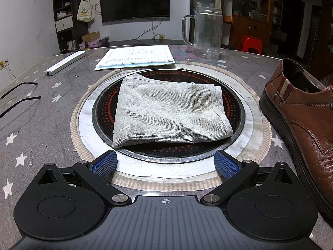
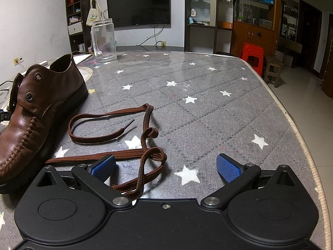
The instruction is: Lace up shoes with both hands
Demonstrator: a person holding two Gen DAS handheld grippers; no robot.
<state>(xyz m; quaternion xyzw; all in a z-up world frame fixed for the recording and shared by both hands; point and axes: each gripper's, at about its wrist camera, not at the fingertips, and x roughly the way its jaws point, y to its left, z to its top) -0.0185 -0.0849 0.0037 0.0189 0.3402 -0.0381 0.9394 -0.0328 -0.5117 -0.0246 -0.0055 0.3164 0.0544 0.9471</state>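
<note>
While unlaced, shoe [image 2: 35, 112] toe nearward, lace [image 2: 116, 137] beside

Left gripper [image 1: 165, 163] and right gripper [image 2: 165, 167]: black linkage arms, silver pivot screws, blue textured pads [image 1: 103, 164]; left body ribbed, crosshair-marked.

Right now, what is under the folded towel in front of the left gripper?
The towel lies on a round black cooktop with rings of red dots, set into the table. Its rim shows all round; the middle is covered, so anything there is hidden.

folded towel [image 1: 170, 110], brown shoe [image 1: 301, 125], fingers [image 1: 105, 164] apart
</note>
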